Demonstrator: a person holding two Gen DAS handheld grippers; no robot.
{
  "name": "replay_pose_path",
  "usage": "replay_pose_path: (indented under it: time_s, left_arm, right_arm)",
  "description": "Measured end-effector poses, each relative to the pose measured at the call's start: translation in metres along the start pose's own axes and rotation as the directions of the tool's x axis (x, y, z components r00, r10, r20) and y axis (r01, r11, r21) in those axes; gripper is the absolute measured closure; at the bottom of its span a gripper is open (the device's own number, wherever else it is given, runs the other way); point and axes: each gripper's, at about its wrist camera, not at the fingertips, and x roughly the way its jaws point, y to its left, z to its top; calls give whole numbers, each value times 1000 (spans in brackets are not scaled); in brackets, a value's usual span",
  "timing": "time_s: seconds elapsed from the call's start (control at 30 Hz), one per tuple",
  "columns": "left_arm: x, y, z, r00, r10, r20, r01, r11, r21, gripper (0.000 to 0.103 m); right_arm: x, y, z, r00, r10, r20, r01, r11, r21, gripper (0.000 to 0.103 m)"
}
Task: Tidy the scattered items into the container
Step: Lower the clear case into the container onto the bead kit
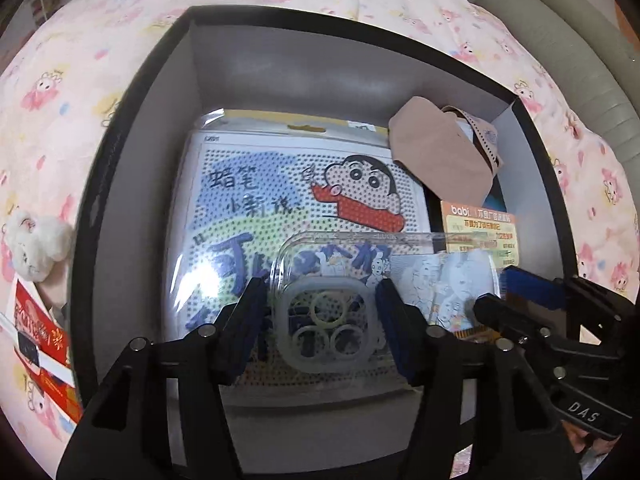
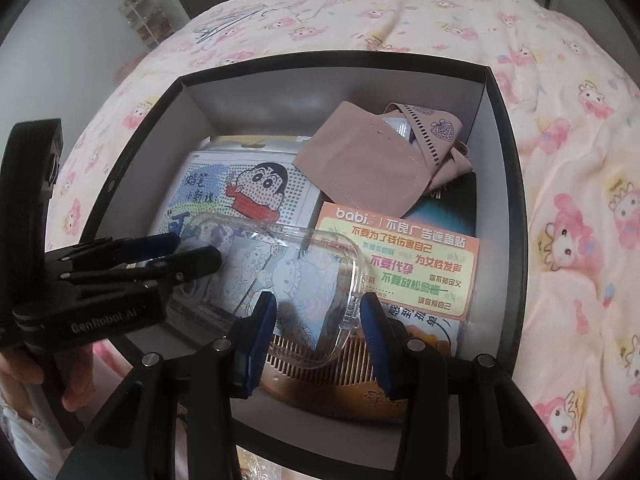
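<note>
The clear phone case (image 1: 324,320) lies inside the black box (image 2: 506,184) on the cartoon packet, well off its walls. Left gripper (image 1: 322,324) jaws stand spread beside its camera end; right gripper (image 2: 318,332) jaws pinch its other end.

You're working over a bed with a pink cartoon-print sheet (image 2: 560,160). A grey-green cushioned seat (image 1: 580,60) stands beside it; a white wall (image 2: 60,40) and clear shelf rack (image 2: 146,16) lie beyond.
</note>
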Motion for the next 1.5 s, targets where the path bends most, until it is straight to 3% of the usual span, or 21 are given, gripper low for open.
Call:
replay_pose_path:
  time_s: [0.23, 0.4, 0.6, 0.73, 0.93, 1.07, 1.17, 1.23, 1.3, 1.37, 1.43, 1.5]
  left_arm:
    - [-21, -10, -1, 994, -4, 109, -2, 999, 55, 53]
    - [-15, -18, -3, 998, -40, 41, 36, 994, 100, 53]
    - [-12, -31, -10, 997, 71, 27, -74, 984, 163, 53]
    - [-14, -28, -10, 993, 113, 35, -117, 980, 159, 55]
    - [-33, -11, -4, 997, 14, 70, -20, 997, 77, 58]
    - [-39, -1, 0, 996, 6, 91, -8, 1000, 25, 58]
    - [-38, 3, 1, 997, 15, 81, -16, 1000, 9, 58]
    - [-39, 2, 0, 997, 10, 72, -10, 1000, 5, 58]
    - [-39, 2, -4, 997, -48, 53, 48, 999, -13, 60]
    - [-31, -4, 5, 995, -92, 24, 92, 996, -6, 60]
    - [-25, -15, 16, 1000, -26, 11, 25, 998, 56, 60]
    - [-18, -24, 24, 998, 69, -7, -68, 991, 113, 60]
  right_arm:
    - [-19, -11, 5, 995, -73, 73, 71, 997, 23, 63]
    - [-11, -9, 5, 994, -91, 64, 92, 996, -4, 62]
    - [-2, 5, 6, 981, -176, 82, 182, 980, -83, 62]
    - [-2, 10, 4, 985, -152, 79, 160, 981, -107, 62]
    - [8, 18, 1, 997, -72, 18, 74, 988, -136, 62]
    - [19, 18, 1, 999, -43, -14, 41, 992, -119, 62]
    - [20, 16, 4, 996, 77, -42, -81, 993, -86, 62]
    - [20, 17, 4, 982, 176, -68, -181, 981, -66, 62]
    - [16, 15, 6, 973, 222, -64, -226, 973, -47, 62]
    - [7, 10, 10, 984, 180, -17, -180, 983, -35, 62]
    - [-3, 1, 15, 995, 90, 40, -89, 996, -24, 62]
    - [-6, -8, 19, 996, 67, 65, -67, 998, -3, 62]
